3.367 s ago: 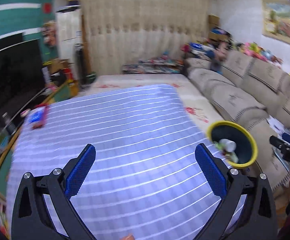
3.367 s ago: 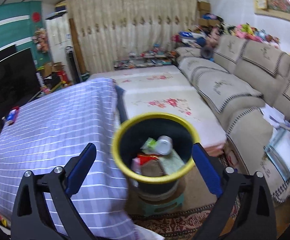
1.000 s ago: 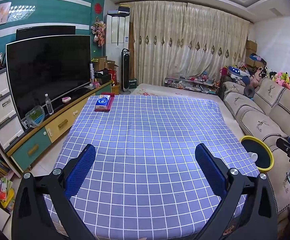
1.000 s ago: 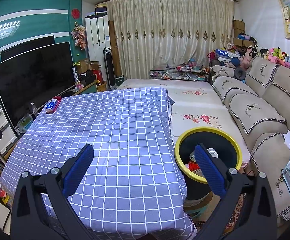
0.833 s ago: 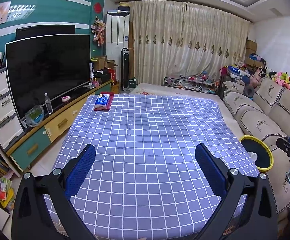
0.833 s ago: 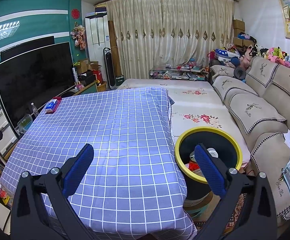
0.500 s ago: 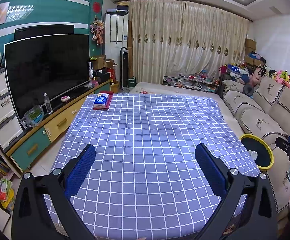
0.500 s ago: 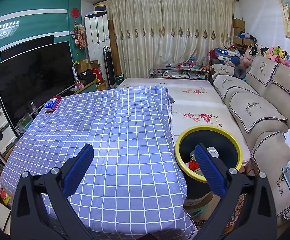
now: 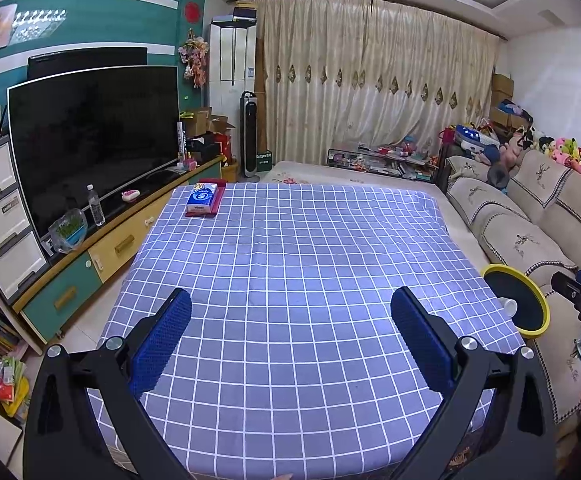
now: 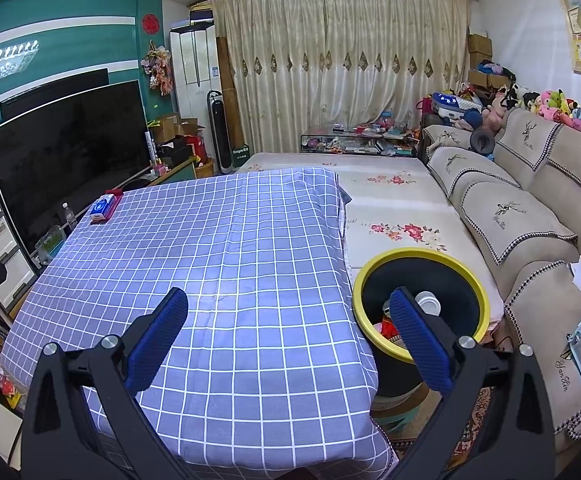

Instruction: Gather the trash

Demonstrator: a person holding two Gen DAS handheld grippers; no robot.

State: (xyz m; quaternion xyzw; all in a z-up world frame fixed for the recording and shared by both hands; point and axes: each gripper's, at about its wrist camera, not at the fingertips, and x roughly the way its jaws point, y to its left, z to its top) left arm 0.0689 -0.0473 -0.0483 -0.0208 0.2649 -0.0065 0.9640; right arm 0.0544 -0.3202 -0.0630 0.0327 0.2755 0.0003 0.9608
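bin (image 10: 422, 258): contents part-hidden by right claw (image 10: 288, 338) | tissue pack (image 9: 201, 199): print unreadable

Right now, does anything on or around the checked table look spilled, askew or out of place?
Nothing stands out. The checked tablecloth lies flat, the tissue pack sits on its red tray at the far corner, and the yellow-rimmed bin stands upright beside the table with trash inside.

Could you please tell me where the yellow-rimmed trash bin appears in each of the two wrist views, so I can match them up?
Left wrist: the trash bin sits at the right edge, past the table's right side, in front of the sofa.
Right wrist: the trash bin sits lower right of centre, partly behind the tool's right finger.
Shared landmark: the tissue pack on the table's far left corner.
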